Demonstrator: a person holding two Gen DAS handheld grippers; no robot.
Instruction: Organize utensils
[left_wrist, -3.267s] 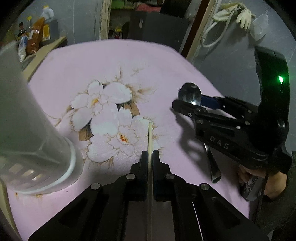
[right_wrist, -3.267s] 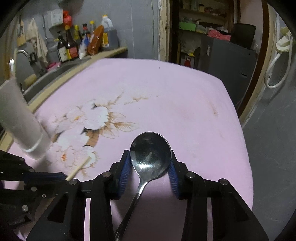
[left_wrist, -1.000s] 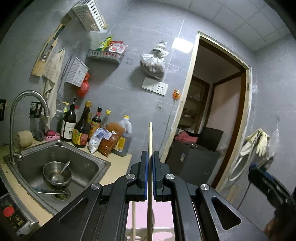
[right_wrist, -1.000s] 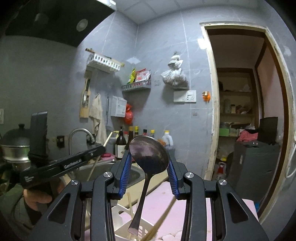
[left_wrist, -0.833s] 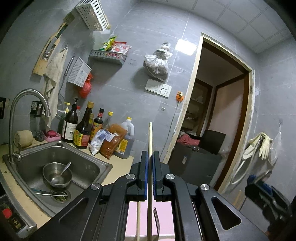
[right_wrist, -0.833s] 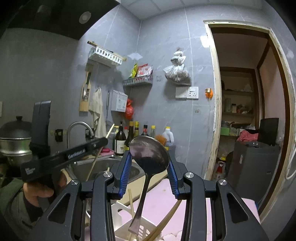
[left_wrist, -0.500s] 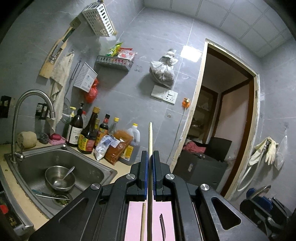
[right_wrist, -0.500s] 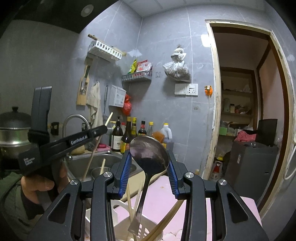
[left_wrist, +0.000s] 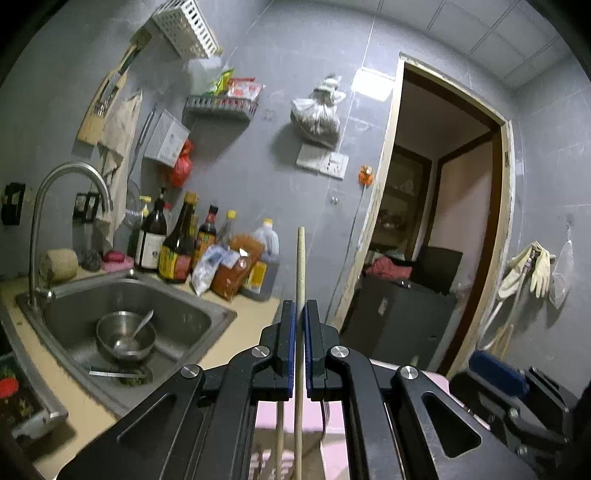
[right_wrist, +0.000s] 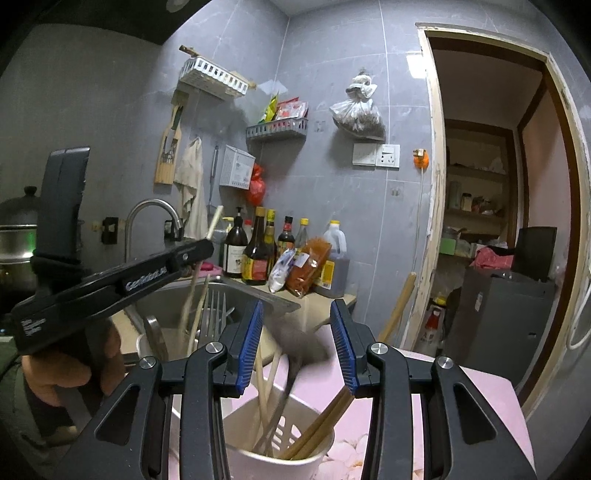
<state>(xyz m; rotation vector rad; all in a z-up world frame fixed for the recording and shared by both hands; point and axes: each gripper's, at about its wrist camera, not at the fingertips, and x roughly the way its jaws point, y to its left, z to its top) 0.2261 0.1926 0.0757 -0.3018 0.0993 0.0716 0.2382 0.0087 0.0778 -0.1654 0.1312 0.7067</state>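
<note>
Grey tiled walls (left_wrist: 236, 155) close in a small kitchen under a pale tiled ceiling (left_wrist: 476, 26). At the left a steel sink (left_wrist: 122, 317) sits in a yellowish counter (left_wrist: 240, 332), with a curved tap (left_wrist: 66, 192) rising over it. A row of sauce bottles (left_wrist: 192, 243) stands against the far wall. Above them hang a white slatted rack (left_wrist: 184, 29), a grey wire shelf (left_wrist: 221, 105) with packets, a towel (left_wrist: 118, 125) and a tied plastic bag (left_wrist: 317, 110). A wall socket (left_wrist: 323, 160) is fixed below the bag. To the right a wood-framed doorway (left_wrist: 450, 206) opens onto a dim room with shelves (right_wrist: 476, 188). Rubber gloves (left_wrist: 532, 264) hang on the far right wall. A bright glare (left_wrist: 373, 83) shines beside the door frame.
</note>
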